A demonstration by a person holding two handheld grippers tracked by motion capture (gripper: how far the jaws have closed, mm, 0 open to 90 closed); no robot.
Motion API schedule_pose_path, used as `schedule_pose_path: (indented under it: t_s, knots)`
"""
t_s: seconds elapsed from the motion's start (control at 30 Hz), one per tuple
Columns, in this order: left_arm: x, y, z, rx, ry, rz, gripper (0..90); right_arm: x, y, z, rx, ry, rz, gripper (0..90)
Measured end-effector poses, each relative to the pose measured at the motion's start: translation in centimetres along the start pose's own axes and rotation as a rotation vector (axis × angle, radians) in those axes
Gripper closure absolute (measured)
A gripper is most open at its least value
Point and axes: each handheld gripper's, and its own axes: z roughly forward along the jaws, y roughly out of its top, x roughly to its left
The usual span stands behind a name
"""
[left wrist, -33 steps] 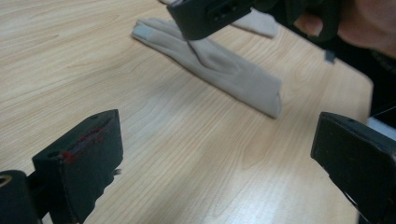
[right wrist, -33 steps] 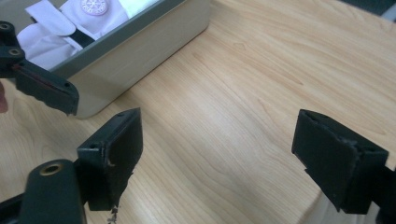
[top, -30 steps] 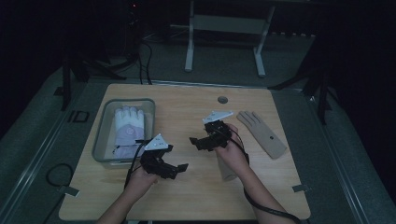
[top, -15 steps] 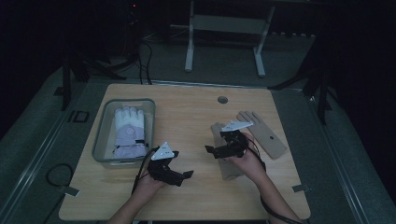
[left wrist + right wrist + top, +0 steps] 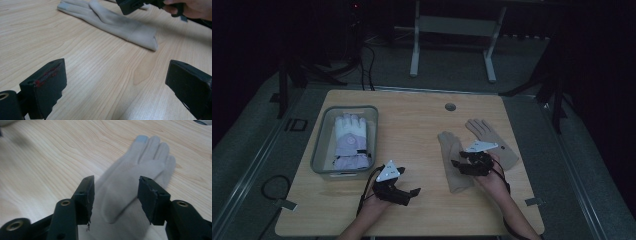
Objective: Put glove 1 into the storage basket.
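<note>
Two beige gloves lie flat on the right half of the wooden table: one point(image 5: 447, 145) nearer the middle and another point(image 5: 484, 131) beside it to the right. My right gripper point(image 5: 460, 166) hovers low over the nearer glove point(image 5: 145, 162). Its jaws have just been closing; they stand half apart, astride the glove's palm, and the pads do not visibly press on it. My left gripper point(image 5: 409, 195) is open over bare wood near the front edge, with nothing between its fingers. In the left gripper view that gripper point(image 5: 115, 75) faces the glove's cuff point(image 5: 140, 35).
A clear bin point(image 5: 319, 150) at the left holds white and lavender gloves point(image 5: 350, 137). A round hole point(image 5: 450, 107) sits in the tabletop at the back. A hand point(image 5: 192, 7) holds the right gripper. The floor around the table is dark.
My right gripper has moved right and down toward the person along the nearer beige glove, and its jaws have narrowed. My left gripper has sunk and shifted slightly right.
</note>
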Motion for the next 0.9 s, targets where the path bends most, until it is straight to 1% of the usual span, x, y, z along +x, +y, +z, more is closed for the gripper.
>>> schedule_pose_path:
  t_s: [0.07,0.17,0.2,0.27,0.33,0.4,0.43,0.47,0.53,0.57,0.6,0.63,0.67,0.7,0.73,0.77,0.8,0.83,0.9]
  knots:
    - [-0.2,-0.2,0.0,0.002,0.005,0.005,3.6,-0.3,-0.2,0.4,0.004,-0.021,-0.03,48.2]
    - [-0.4,-0.3,-0.1,0.005,0.009,0.02,3.6,-0.8,-0.2,1.0,0.012,-0.026,-0.049,48.0]
    - [-0.5,-0.4,-0.1,0.004,0.007,0.023,3.6,-1.0,-0.2,1.3,0.017,-0.017,-0.051,47.6]
    - [-0.5,-0.4,-0.1,0.001,0.005,0.027,3.6,-1.2,-0.2,1.7,0.015,-0.013,-0.057,47.1]
    - [-0.5,-0.4,-0.2,-0.004,0.007,0.025,3.6,-1.3,-0.1,2.2,0.022,0.003,-0.06,44.7]
    - [-0.5,-0.3,-0.3,-0.009,0.007,0.027,3.6,-1.5,-0.1,2.9,0.035,0.005,-0.045,40.6]
    - [-0.5,-0.3,-0.3,-0.013,0.006,0.027,3.6,-1.6,-0.2,3.2,0.043,0.003,-0.046,39.9]
    - [-0.5,-0.3,-0.3,-0.014,0.004,0.028,3.6,-1.6,-0.3,3.6,0.061,-0.007,-0.049,39.3]
    - [-0.4,-0.3,-0.3,-0.013,0.005,0.029,3.6,-1.9,-0.6,3.9,0.052,0.013,-0.014,40.5]
    - [-0.4,-0.3,-0.3,-0.015,0.006,0.028,3.6,-1.9,-0.6,3.9,0.051,0.011,-0.02,42.0]
    - [-0.4,-0.3,-0.3,-0.014,0.005,0.028,3.6,-1.8,-0.6,3.9,0.053,0.011,-0.012,43.8]
    - [-0.3,-0.3,-0.3,-0.012,0.006,0.029,3.6,-1.8,-0.6,3.9,0.052,0.009,0.005,49.0]
    - [-0.3,-0.3,-0.3,-0.012,0.007,0.029,3.6,-1.8,-0.5,3.8,0.052,0.008,0.026,56.1]
    - [-0.3,-0.3,-0.3,-0.012,0.007,0.029,3.6,-1.8,-0.5,3.8,0.052,0.008,0.026,56.1]
    - [-0.3,-0.3,-0.3,-0.01,0.007,0.025,3.6,-1.7,-0.5,3.8,0.054,0.012,0.044,60.3]
    - [-0.3,-0.3,-0.3,-0.01,0.008,0.025,3.6,-1.4,-0.3,3.9,0.052,0.018,0.062,69.5]
    - [-0.3,-0.3,-0.3,-0.01,0.008,0.026,3.6,-1.3,-0.3,3.9,0.052,0.022,0.065,71.7]
    - [-0.3,-0.4,-0.3,-0.011,0.008,0.025,3.6,-1.0,-0.2,4.0,0.055,0.016,0.067,74.2]
    - [-0.3,-0.4,-0.3,-0.01,0.007,0.024,3.6,-0.5,0.0,4.1,0.06,0.005,0.106,76.6]
